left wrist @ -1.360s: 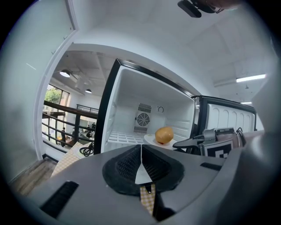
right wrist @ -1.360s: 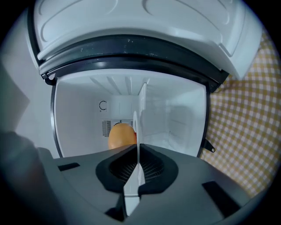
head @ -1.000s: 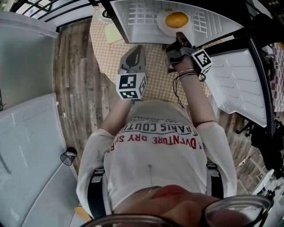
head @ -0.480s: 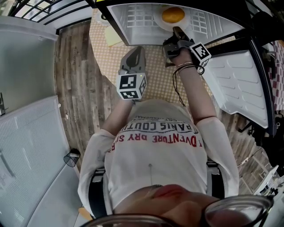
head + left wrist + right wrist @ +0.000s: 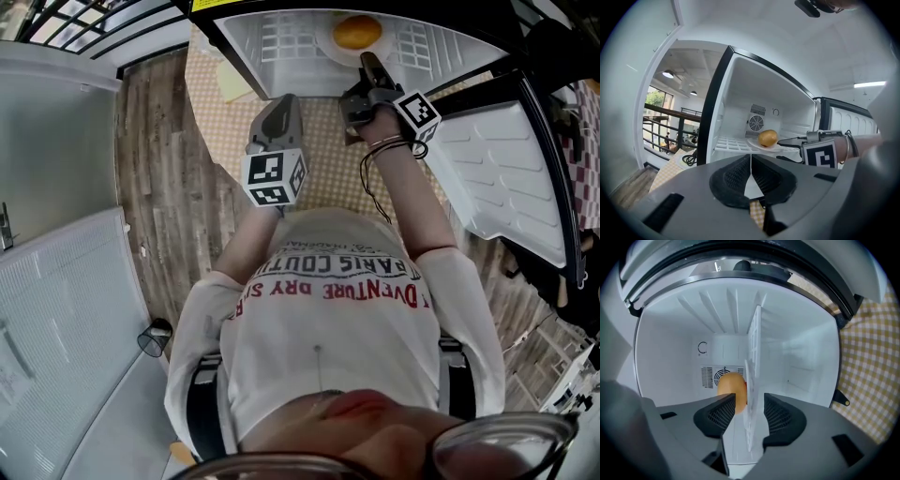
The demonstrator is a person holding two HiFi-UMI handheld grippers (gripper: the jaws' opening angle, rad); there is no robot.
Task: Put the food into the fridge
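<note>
Right gripper (image 5: 744,404) reached deeper into open white fridge (image 5: 740,93), jaws opening around white plate (image 5: 759,146) carrying round orange food (image 5: 768,138) on wire shelf (image 5: 729,143); left gripper (image 5: 750,176) jaws were closed, empty.

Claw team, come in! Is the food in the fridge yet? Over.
Right claw opening, plate rim loose between its jaws. Left claw shut, empty. Food on plate, on fridge shelf. Nothing blocking.

The person wore a white short-sleeved T-shirt (image 5: 328,328) with red and black block lettering across the chest, dark-rimmed glasses (image 5: 487,448), black straps (image 5: 199,412) at the hips, and thin bracelets (image 5: 386,145) and a looped black cord (image 5: 367,187) on the right wrist. The grey plastic left gripper (image 5: 750,159) carried a cube of black-and-white square markers (image 5: 272,178).
</note>
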